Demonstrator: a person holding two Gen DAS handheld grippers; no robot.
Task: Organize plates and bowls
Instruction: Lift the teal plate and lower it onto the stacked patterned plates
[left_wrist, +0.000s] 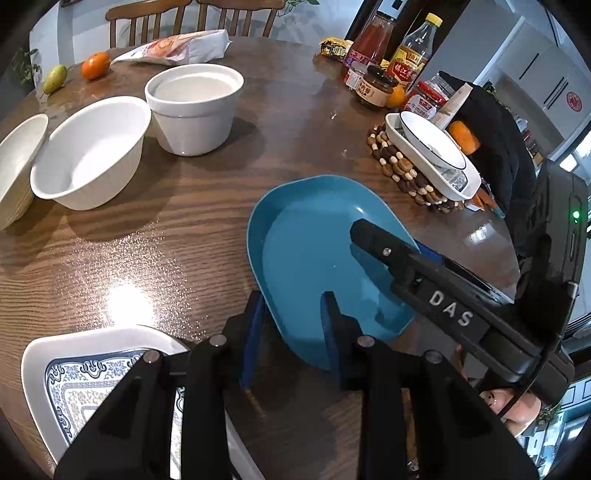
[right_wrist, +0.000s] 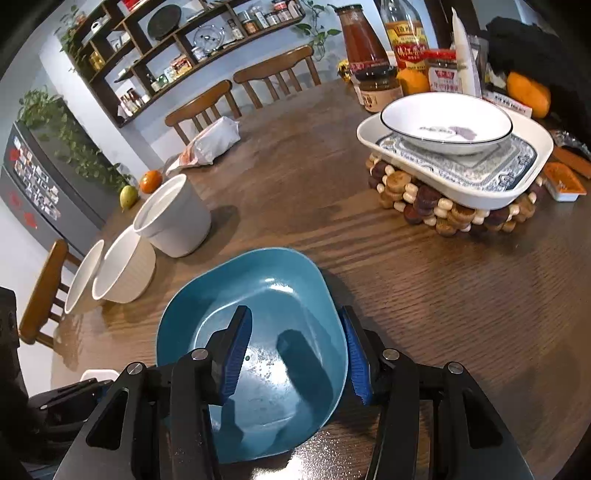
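Okay, left wrist view: left gripper (left_wrist: 291, 325) is clamped on the blue dish (left_wrist: 314, 236) near rim, just ahead, likely for a two-handed lift

Right wrist view: right gripper (right_wrist: 295, 332) is unclamped, straddling the dish's right wall, inner pad clear; no grip yet

A wooden table (left_wrist: 229, 206) carries a beaded trivet (right_wrist: 413, 199), a tangerine (left_wrist: 95, 65) beside a green pear (left_wrist: 54, 78), a crumpled white bag (left_wrist: 177, 47), and sauce bottles (left_wrist: 373, 40) with jars (left_wrist: 375, 88). Wooden chairs (right_wrist: 236, 92) stand behind.
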